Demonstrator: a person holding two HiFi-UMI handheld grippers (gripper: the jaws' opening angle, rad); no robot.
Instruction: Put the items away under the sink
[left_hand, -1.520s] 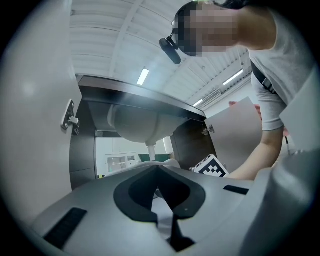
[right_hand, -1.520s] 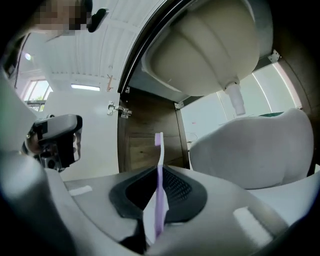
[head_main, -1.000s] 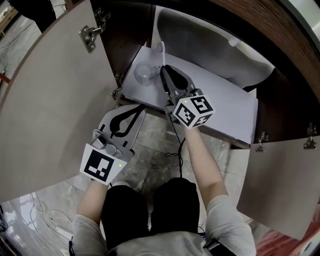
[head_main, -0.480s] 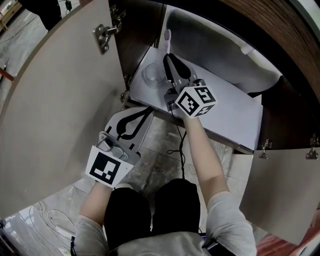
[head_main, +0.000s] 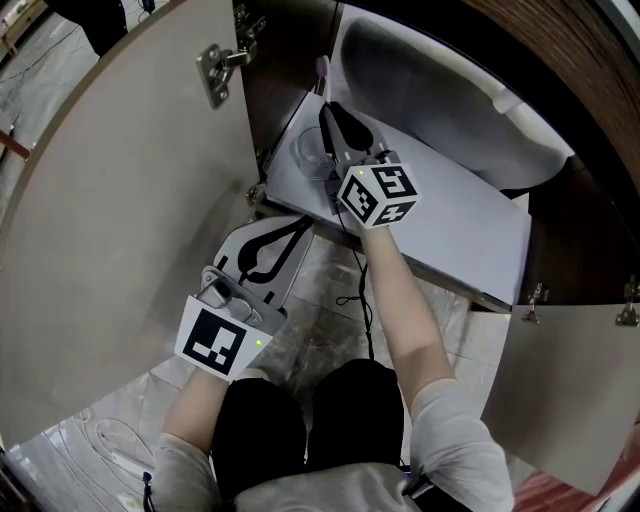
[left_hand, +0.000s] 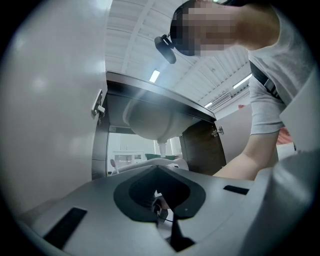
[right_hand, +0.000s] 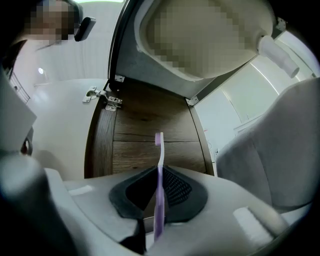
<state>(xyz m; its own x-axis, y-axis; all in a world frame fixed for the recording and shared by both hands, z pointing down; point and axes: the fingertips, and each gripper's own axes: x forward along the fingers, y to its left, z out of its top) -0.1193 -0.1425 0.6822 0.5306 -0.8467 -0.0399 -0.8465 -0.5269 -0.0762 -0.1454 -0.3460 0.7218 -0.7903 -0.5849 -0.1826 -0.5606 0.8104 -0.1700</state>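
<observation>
My right gripper (head_main: 330, 112) reaches into the open cabinet under the sink, shut on a purple toothbrush (head_main: 322, 70) that sticks out past its tips toward the back wall. In the right gripper view the toothbrush (right_hand: 159, 165) stands upright between the dark pads of my right gripper (right_hand: 159, 176). A clear glass cup (head_main: 306, 152) stands on the white cabinet floor (head_main: 460, 215), just left of the right gripper's jaws. My left gripper (head_main: 302, 223) hangs lower, outside the cabinet's front edge, shut and empty. In its own view the left gripper (left_hand: 157, 170) has nothing between its jaws.
The left cabinet door (head_main: 120, 200) stands wide open with a hinge (head_main: 222, 65) at its top. The right door (head_main: 570, 390) is open too. The grey sink basin (head_main: 440, 90) bulges overhead inside. A black cable (head_main: 352, 300) lies on the marble floor by my knees.
My right gripper has pushed a little deeper into the cabinet with the toothbrush, closer alongside the glass cup. The left gripper has barely moved.
</observation>
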